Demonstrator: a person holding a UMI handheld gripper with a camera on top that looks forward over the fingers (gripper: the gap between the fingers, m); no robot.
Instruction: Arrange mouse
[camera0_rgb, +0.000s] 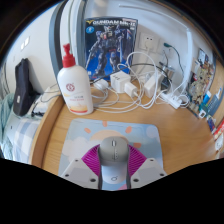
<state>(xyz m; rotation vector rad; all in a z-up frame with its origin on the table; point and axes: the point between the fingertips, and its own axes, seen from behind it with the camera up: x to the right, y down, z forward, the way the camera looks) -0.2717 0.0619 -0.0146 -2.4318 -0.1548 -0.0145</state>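
Note:
A grey and white computer mouse (113, 158) sits between my gripper's fingers, its front end pointing away from me. My gripper (113, 150) is shut on the mouse, with the magenta pads (90, 158) pressing on both of its sides. Under and just ahead of the mouse lies a pale blue-grey mouse mat (100, 130) on the wooden desk (180, 135). I cannot tell whether the mouse rests on the mat or hangs just above it.
A white pump bottle with a red label (73, 88) stands beyond the mat to the left. White chargers (124, 82), tangled cables and a power strip (176, 98) lie at the back. A robot-model box (109, 45) leans against the wall. A black object (22, 85) is at the far left.

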